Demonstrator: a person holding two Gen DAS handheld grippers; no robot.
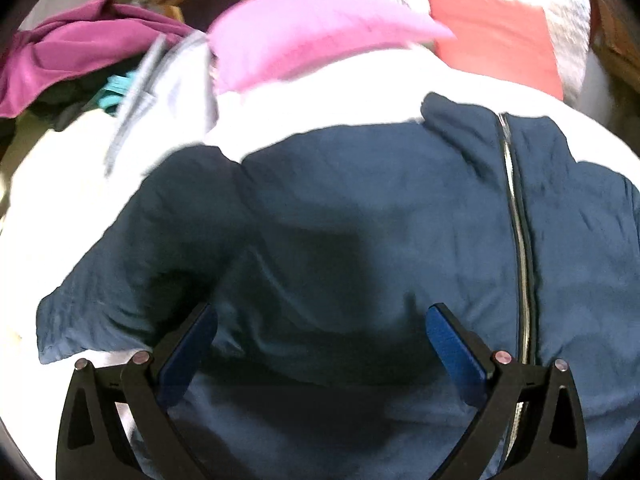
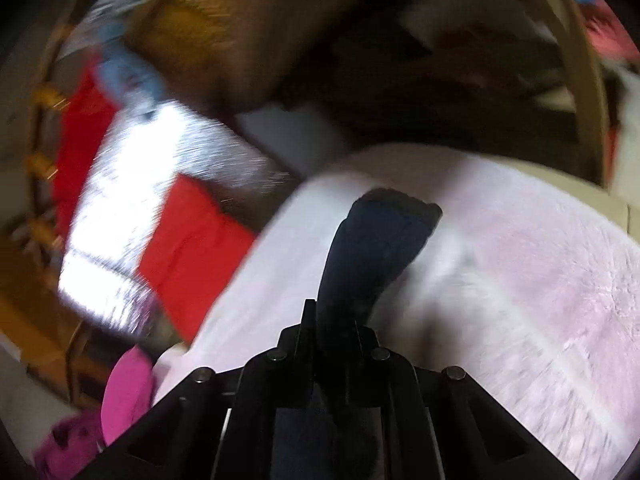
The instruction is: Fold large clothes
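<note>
The navy jacket (image 1: pixel 360 208) lies spread, zip side up, on a pale fluffy bed cover (image 1: pixel 328 96), with the zip (image 1: pixel 516 216) as the landmark: the collar sits at the zip's far end, and one sleeve (image 1: pixel 120 264) trails away to the left of it. The jacket's long axis follows the zip, running from the near hem away toward the collar. The left gripper (image 1: pixel 320 344) hovers over the body cloth just left of the zip, jaws spread wide with nothing between them. The right gripper (image 2: pixel 336 320) has its jaws clamped tight on a narrow dark strip of the jacket (image 2: pixel 376 248), probably a sleeve or cuff, lifted clear of the cover. The step looks like folding that part inward, so it should be carried across toward the zip and laid flat, parallel to it, while the left jaws pin the body so it does not drag. The right view is blurred, so which part is held stays uncertain.
</note>
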